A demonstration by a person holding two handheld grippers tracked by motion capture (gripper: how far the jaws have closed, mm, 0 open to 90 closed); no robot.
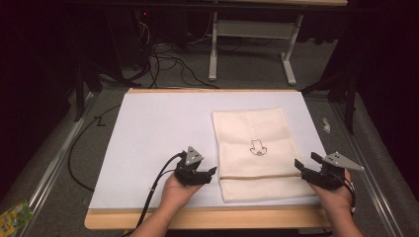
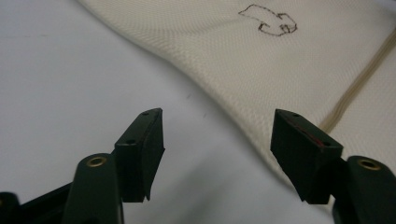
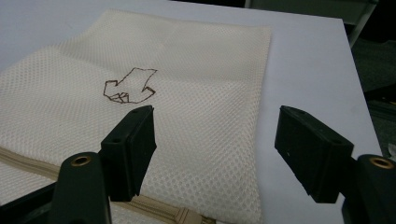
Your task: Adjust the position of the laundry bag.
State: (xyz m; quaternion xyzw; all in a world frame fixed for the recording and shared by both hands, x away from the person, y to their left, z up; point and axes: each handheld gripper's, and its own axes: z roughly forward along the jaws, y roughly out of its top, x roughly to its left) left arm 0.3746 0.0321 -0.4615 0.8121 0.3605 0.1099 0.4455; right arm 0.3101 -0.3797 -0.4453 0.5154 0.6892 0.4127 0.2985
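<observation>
Bright tabletop; dark, dim surroundings

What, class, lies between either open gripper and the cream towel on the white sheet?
Nothing visible. The left gripper hangs open beside the towel's left edge, with bare white sheet between them. The right gripper hangs open at the towel's right edge, near the tan stripe.

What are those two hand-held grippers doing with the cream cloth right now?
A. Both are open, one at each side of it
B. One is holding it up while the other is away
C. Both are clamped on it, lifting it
A: the left hand-held gripper and right hand-held gripper both have jaws spread apart, flanking the cream cloth, which lies flat on the table.
</observation>
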